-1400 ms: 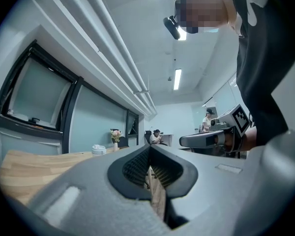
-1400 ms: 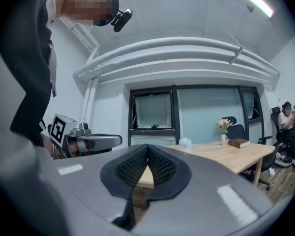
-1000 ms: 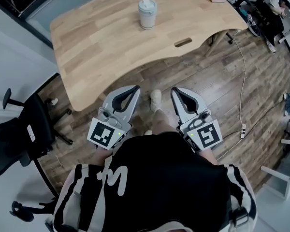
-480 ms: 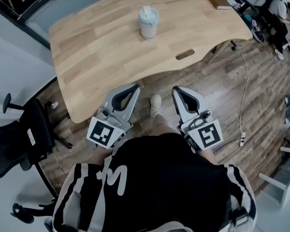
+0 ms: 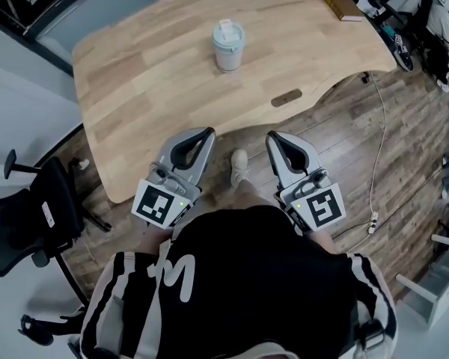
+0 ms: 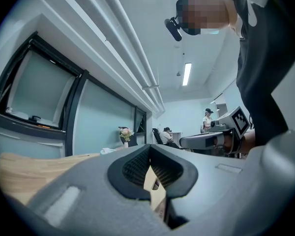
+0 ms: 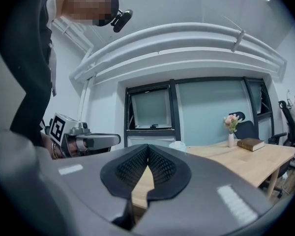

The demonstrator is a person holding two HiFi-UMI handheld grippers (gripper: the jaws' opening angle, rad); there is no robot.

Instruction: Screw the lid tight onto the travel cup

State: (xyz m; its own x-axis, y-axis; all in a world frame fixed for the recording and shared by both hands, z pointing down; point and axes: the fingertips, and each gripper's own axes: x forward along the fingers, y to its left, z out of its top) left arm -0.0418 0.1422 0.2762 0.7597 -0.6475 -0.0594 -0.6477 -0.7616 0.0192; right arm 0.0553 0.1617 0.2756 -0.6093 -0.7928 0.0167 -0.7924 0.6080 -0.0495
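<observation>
Jaws clenched on both sides, pads meeting at the tips and nothing gripped. The left gripper [image 6: 148, 150] and the right gripper [image 7: 147, 149] each show only the oval gap behind closed tips. In the head view both are held level, side by side in front of the person's torso, over the wood floor [image 5: 337, 163]. They point at the near edge of the table [image 5: 142, 81], with the left tip just beside that edge. The travel cup [image 5: 228, 49] stands upright on the tabletop, well apart from both grippers, with the lid [image 5: 227, 30] sitting on it. Can't tell if the lid is screwed down. A book [image 5: 340, 2] lies at the table's far right corner, with a flower vase [image 7: 230, 132] near it. A black office chair [image 5: 30, 215] is on the person's left, and a white cable [image 5: 379, 140] runs along the floor on the right.
</observation>
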